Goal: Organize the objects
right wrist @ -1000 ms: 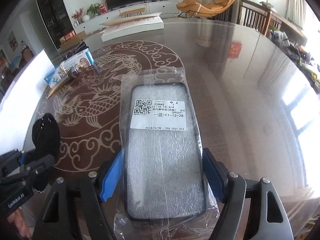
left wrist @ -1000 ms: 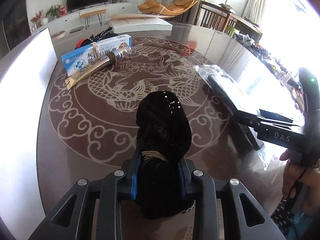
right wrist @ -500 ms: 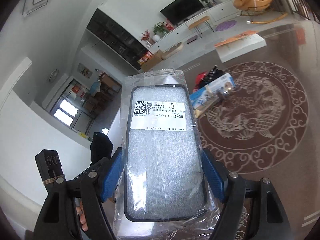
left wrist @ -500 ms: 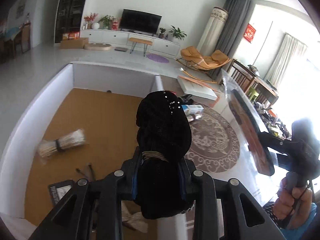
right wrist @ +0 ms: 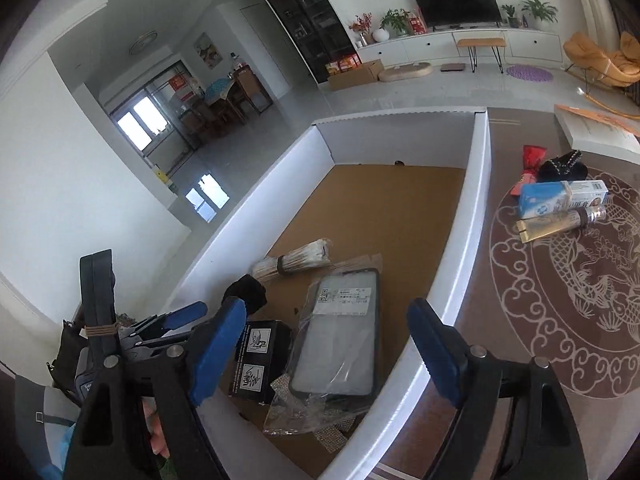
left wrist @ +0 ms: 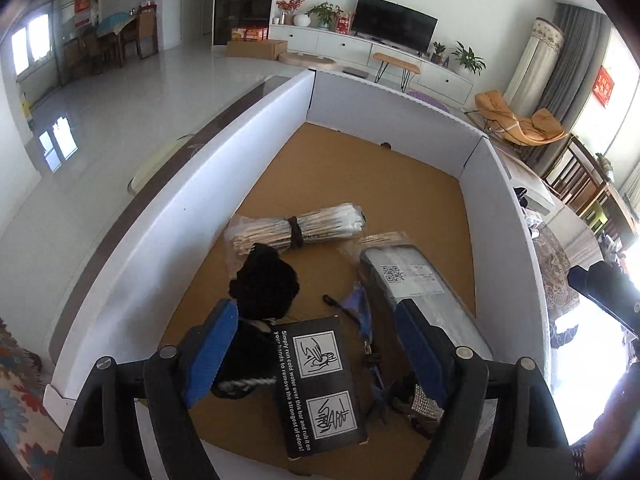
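Both grippers hang spread and empty over the white-walled box (left wrist: 208, 184). Inside it, the bagged phone case (right wrist: 340, 340) lies by the box's right wall, the black pouch (left wrist: 264, 284) by its left wall beside the left gripper (left wrist: 316, 344). A black carton (left wrist: 320, 384) sits between them, a stick bundle (left wrist: 300, 226) beyond. The right gripper (right wrist: 328, 344) hovers above the case. Outside the box, on the table (right wrist: 520, 320), lie a blue packet (right wrist: 560, 196) and a tube (right wrist: 556, 224).
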{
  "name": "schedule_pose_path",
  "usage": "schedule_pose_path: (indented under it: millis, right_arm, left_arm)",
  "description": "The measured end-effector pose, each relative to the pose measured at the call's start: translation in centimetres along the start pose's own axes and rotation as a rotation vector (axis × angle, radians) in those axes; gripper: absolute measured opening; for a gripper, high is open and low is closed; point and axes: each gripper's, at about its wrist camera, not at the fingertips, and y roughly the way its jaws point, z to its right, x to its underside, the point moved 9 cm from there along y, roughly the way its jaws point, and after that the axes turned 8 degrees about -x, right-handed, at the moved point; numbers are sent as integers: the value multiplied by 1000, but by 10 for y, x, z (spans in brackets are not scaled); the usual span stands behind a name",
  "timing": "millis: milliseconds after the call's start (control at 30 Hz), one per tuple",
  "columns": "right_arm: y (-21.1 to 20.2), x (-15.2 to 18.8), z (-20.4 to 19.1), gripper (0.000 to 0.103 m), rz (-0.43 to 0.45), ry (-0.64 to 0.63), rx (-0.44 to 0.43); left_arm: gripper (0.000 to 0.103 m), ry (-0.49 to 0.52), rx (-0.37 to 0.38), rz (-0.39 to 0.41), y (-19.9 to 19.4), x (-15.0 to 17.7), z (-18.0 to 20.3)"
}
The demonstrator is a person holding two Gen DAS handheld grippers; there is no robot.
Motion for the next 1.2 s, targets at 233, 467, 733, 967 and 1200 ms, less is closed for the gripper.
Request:
schedule_pose_path:
  millis: [233, 467, 733, 967, 1200]
  right_arm:
    - [-74, 19, 113, 98, 140, 17, 295]
    - [-124, 94, 251, 98, 58, 155, 610]
    - [-170, 114, 300, 98, 44, 141, 808]
    - [-169, 122, 311, 98, 37, 186, 785]
    - [-165, 124, 313, 99, 39, 216, 756]
  left_arm:
    - [80, 136, 125, 61, -24, 5, 88]
    - [94, 361, 422, 20, -79, 60, 239]
    - [101, 457, 328, -52, -18, 116, 327]
    - [101, 428, 142, -33, 53, 108, 317]
    - [103, 415, 98, 2, 69, 94, 314]
